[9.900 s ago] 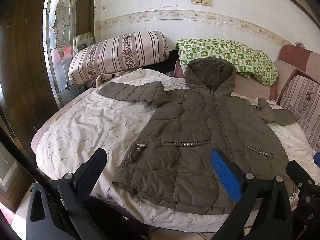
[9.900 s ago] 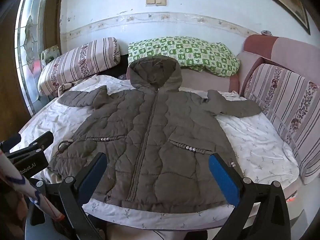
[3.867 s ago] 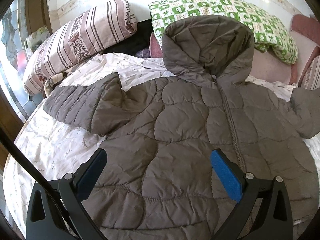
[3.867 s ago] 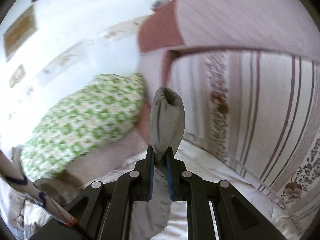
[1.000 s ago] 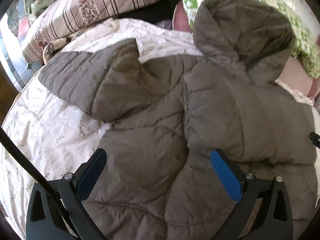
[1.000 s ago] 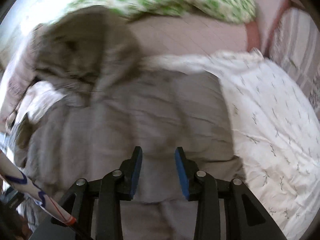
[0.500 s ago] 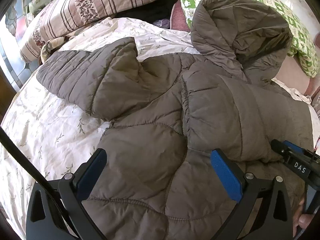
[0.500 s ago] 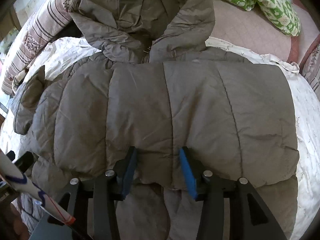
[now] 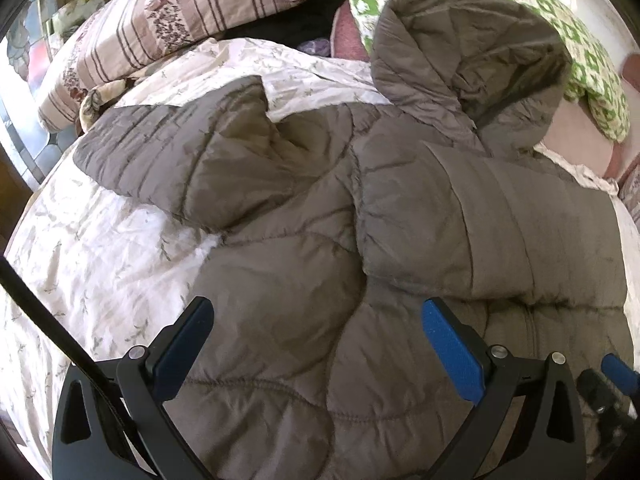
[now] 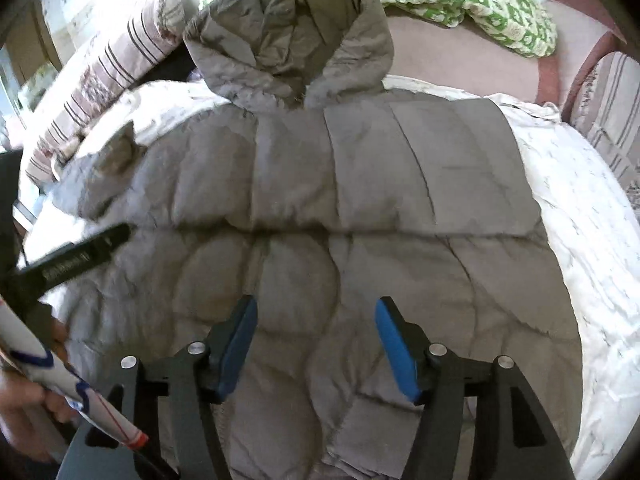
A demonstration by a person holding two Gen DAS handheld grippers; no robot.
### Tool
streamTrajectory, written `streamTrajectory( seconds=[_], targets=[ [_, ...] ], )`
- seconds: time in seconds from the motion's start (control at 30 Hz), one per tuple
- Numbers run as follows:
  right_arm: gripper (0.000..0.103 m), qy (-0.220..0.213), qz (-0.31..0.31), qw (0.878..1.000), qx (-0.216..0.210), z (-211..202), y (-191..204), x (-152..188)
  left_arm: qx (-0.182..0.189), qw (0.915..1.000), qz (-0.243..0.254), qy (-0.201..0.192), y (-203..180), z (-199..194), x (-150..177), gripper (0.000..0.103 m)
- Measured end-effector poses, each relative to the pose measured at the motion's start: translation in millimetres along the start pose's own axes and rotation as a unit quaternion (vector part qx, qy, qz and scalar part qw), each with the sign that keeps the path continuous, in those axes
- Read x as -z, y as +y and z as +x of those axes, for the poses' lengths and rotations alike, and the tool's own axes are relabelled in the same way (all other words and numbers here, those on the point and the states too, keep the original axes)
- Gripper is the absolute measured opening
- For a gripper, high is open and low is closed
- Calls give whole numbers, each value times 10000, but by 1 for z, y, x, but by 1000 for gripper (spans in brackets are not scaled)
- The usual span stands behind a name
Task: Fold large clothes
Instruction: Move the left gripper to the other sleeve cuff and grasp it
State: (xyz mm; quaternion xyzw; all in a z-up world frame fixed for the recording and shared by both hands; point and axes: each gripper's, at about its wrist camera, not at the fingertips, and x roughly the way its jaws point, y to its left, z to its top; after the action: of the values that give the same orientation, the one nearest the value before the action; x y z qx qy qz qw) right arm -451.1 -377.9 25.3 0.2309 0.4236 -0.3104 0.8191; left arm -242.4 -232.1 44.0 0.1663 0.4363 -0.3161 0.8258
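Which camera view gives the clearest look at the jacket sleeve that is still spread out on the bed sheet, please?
The left wrist view: the grey-brown quilted sleeve lies whole and sharp on the white floral sheet. The right wrist view shows only a blurred bit of the sleeve at its left edge.

A grey-brown quilted hooded jacket (image 9: 280, 280) lies front-up on a white bedsheet with a sprig print (image 9: 100, 248). Its right-hand sleeve (image 9: 480, 220) is folded across the chest, while the other sleeve (image 9: 172, 160) stretches out to the left over the sheet. The hood (image 9: 460, 60) rests against a green-and-white checked pillow (image 9: 592, 80); a striped pillow (image 9: 180, 12) sits at upper left. The left gripper (image 9: 316, 340) hangs over the jacket's lower body, jaws spread wide and empty. A blue-tipped part of the right gripper (image 9: 616, 372) shows at lower right.
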Motion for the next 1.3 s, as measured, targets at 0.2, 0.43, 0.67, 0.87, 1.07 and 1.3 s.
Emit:
streamTrajectory(
  seconds=[0.2,0.43,0.67,0.87,1.07,1.3],
  targets=[
    [69,386,31,9992,-59,31,-5,10,-52,9996,213,177,-9,10,9,103],
    [77,320,-270,9991,105,39,4,15,-249,9986,399,237,-17,19,12,103],
    [79,335,-263,9991,73,35,6,14,-168,9990,400,112,-15,10,11,103],
    [79,42,-144,9998,-124,11,1,12,-104,9995,291,-92,-8,-4,8,103],
    [79,79,117,9997,-187,12,-10,12,-209,9988,112,-438,8,-23,0,103],
    [79,350,9,9993,-109,31,-2,15,-281,9987,-102,-411,29,-21,-4,103]
  ],
)
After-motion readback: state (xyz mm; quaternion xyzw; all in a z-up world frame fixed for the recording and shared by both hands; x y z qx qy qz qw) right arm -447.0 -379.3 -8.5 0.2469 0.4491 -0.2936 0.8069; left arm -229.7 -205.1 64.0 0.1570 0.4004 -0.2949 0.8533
